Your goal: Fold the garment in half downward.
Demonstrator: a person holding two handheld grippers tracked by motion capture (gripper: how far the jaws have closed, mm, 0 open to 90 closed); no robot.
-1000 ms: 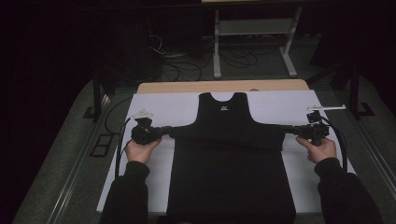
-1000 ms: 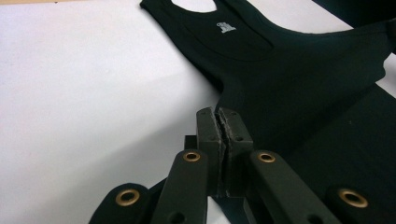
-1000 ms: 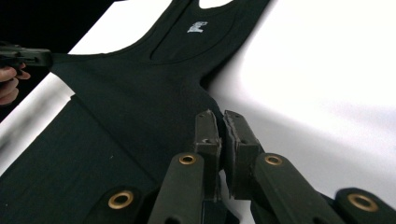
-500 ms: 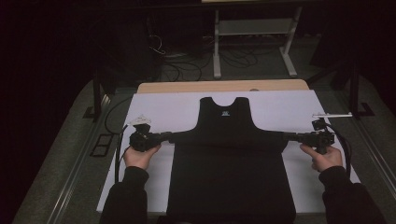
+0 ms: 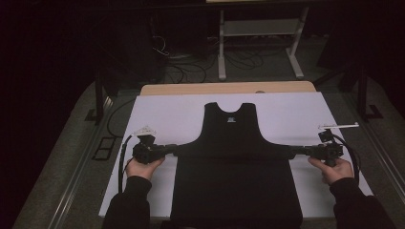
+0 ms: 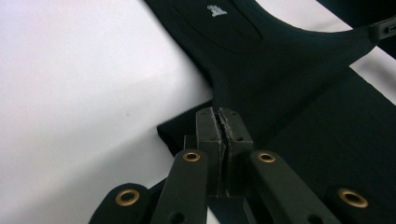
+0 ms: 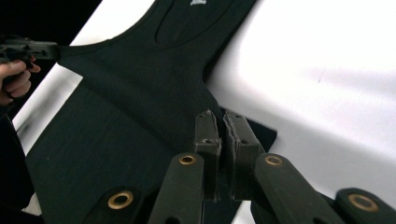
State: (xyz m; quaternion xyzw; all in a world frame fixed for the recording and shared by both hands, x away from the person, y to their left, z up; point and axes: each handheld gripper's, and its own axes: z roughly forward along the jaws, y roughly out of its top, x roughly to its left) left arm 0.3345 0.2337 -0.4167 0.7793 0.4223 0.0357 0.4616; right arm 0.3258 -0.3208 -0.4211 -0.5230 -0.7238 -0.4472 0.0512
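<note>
tank top (image 5: pixel 234 162): black matt knit cloth | sheet (image 5: pixel 167 114): smooth white paper | table edge (image 5: pixel 224 88): wood

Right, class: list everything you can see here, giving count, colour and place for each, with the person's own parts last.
Tank top: one, black, spread flat mid-sheet, pulled taut sideways.
Sheet: one, white, covering the tabletop.
Table: one, tan edge at the far side.
Frame: one, pale, on the floor beyond.
Cables: several, dark, floor beyond.
Left gripper: one, black, shut on the top's left edge.
Right gripper: one, black, shut on its right edge.
Hands: two, dark sleeves, near edge.
</note>
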